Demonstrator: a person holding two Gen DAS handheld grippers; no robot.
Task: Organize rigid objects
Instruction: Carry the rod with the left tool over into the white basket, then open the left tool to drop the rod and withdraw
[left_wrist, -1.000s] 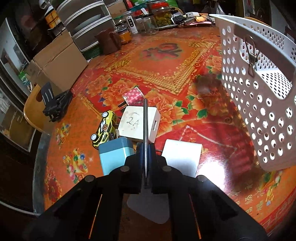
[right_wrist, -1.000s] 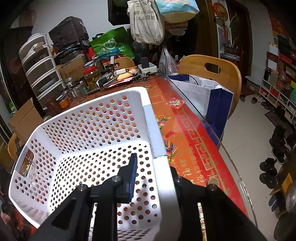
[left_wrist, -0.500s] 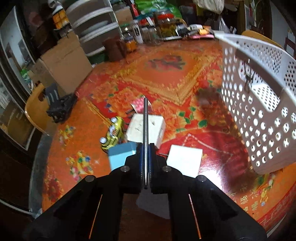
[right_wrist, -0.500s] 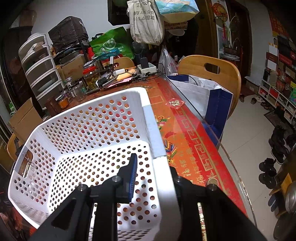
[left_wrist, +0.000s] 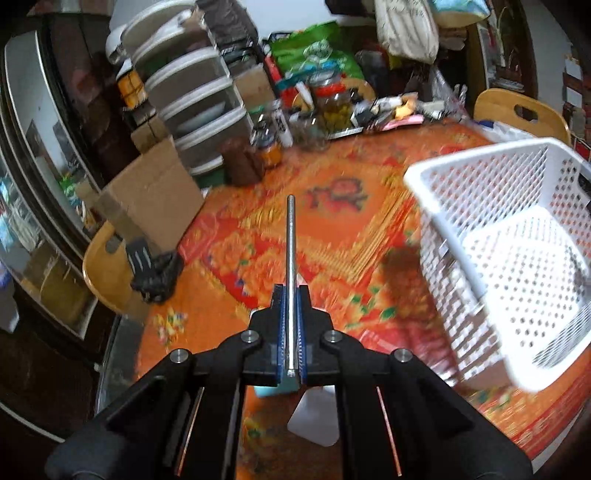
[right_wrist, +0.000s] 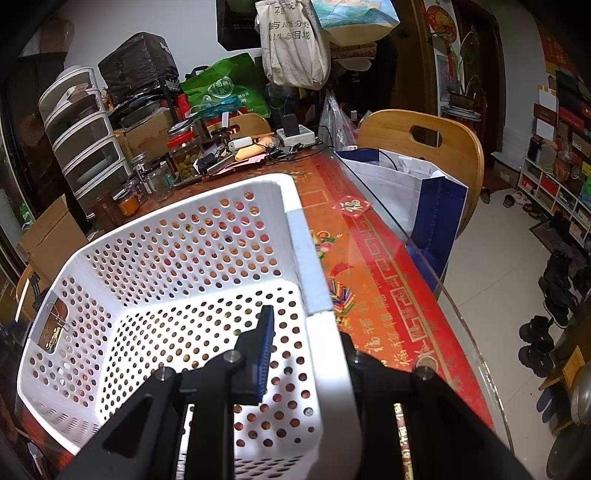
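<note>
My left gripper (left_wrist: 291, 295) is shut on a thin metal rod (left_wrist: 291, 240) that sticks straight out past the fingertips, high above the red patterned tablecloth (left_wrist: 332, 221). A white perforated basket (left_wrist: 517, 240) stands tilted at the right of the rod. A light blue box (left_wrist: 267, 392) and a white card (left_wrist: 314, 421) peek out under the gripper. In the right wrist view, my right gripper (right_wrist: 306, 326) is shut on the near wall of the basket (right_wrist: 177, 258), with one finger (right_wrist: 264, 350) inside; the outer finger is hidden. The basket looks empty.
A cardboard box (left_wrist: 147, 199), a black holder (left_wrist: 155, 273) and a wooden chair (left_wrist: 103, 273) sit at the table's left. Jars (left_wrist: 332, 103) and stacked drawers (left_wrist: 184, 96) line the far edge. A blue-and-white bag (right_wrist: 417, 192) rests on a chair (right_wrist: 424, 136) past the glass table edge.
My left gripper has risen with the rod and tipped upward; the toy car and white box have dropped out of its view. The right gripper and basket have not moved.
</note>
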